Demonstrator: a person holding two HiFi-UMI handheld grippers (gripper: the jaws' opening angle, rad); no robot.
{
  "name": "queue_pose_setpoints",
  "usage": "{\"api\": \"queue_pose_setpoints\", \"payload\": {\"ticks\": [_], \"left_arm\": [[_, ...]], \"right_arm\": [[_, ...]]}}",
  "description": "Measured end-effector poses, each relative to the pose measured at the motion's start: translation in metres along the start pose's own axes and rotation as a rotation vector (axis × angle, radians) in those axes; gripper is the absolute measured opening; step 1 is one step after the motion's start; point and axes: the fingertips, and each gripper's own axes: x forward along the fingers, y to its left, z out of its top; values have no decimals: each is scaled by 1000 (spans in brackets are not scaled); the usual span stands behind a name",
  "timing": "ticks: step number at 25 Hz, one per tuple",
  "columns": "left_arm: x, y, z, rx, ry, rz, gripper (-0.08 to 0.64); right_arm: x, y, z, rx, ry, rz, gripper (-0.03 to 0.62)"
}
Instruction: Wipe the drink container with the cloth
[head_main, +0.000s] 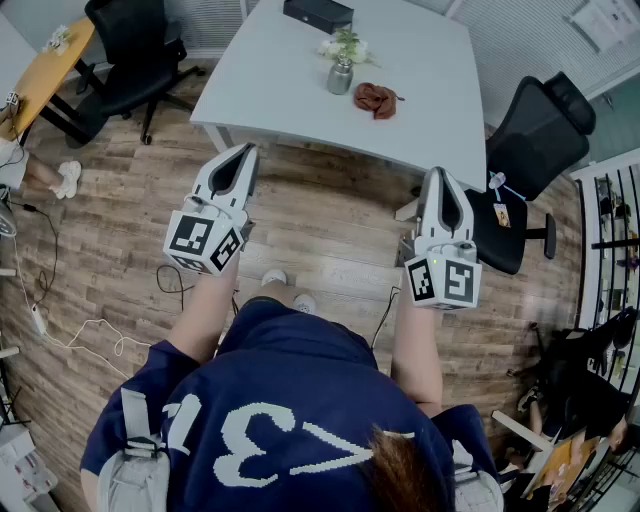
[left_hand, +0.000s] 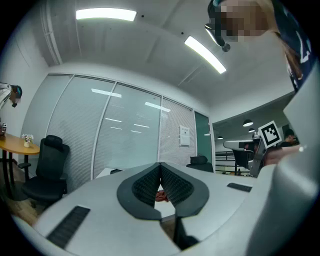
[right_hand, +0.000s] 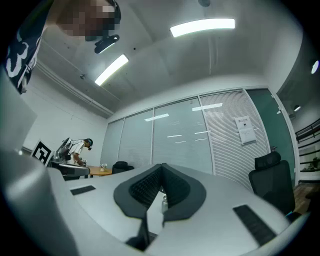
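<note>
A small metal drink container (head_main: 340, 76) stands on the white table (head_main: 290, 80), far ahead of me. Just right of it lies a crumpled reddish-brown cloth (head_main: 375, 99). My left gripper (head_main: 245, 150) and right gripper (head_main: 437, 172) are held over the wooden floor, well short of the table, both shut and empty. In the left gripper view the jaws (left_hand: 160, 165) meet at the tips, and a bit of the cloth (left_hand: 160, 196) shows below them. Under the closed right gripper (right_hand: 161, 166) in its own view, the container (right_hand: 164, 203) peeks out.
A black box (head_main: 317, 12) and a small flower bunch (head_main: 343, 44) also sit on the table. Black office chairs stand at the right (head_main: 530, 140) and back left (head_main: 130, 50). A wooden table (head_main: 45, 70) is far left. Cables (head_main: 70, 335) trail on the floor.
</note>
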Motion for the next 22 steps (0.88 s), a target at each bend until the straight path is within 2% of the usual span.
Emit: {"api": "queue_pose_setpoints", "payload": {"ticks": [10, 16, 22], "left_arm": [[-8, -24, 5, 22, 7, -10, 17], [-3, -11, -2, 11, 17, 10, 17], [42, 15, -6, 1, -2, 0, 17]], "right_arm": [[-18, -8, 5, 29, -15, 9, 26], [-4, -2, -3, 56, -14, 41, 26], [37, -16, -9, 84, -31, 43, 26]]}}
